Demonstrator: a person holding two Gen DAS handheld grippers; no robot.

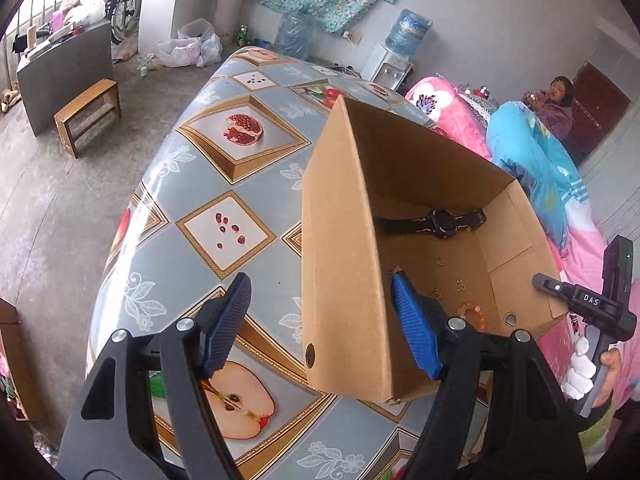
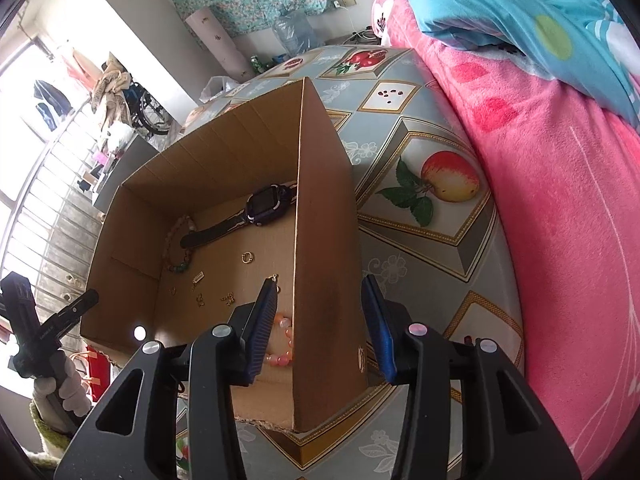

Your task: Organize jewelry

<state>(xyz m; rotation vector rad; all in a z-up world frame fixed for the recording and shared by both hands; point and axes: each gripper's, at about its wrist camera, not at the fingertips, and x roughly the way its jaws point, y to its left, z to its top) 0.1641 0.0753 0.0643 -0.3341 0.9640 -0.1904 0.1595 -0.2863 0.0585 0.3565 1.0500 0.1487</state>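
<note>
My left claw [image 1: 320,320] stands spread, straddling the left wall of the cardboard box [image 1: 340,248]: one blue pad outside over the bench [image 1: 192,184], the other inside, neither pressing the wall. My right claw [image 2: 322,320] is likewise spread across the opposite wall, left pad inside the box, right pad outside, both apart from the cardboard. No earlier view is given. The box sits open-topped on the fruit-patterned bench, beside a bed with a pink blanket [image 2: 560,200]. On its floor lies a dark smartwatch [image 2: 262,204], strap stretched flat, its long axis running diagonally along the far wall; from the right wrist the face points toward the upper right, the free strap end toward the lower left. Just beside that strap end is a pale beaded bracelet [image 2: 176,248]. Small gold pieces [image 2: 228,298] are scattered mid-floor, a gold ring [image 2: 248,257] apart from them. An orange beaded bracelet [image 2: 284,344] lies in the near corner, against the right wall, just beside my right claw's inner pad
</note>
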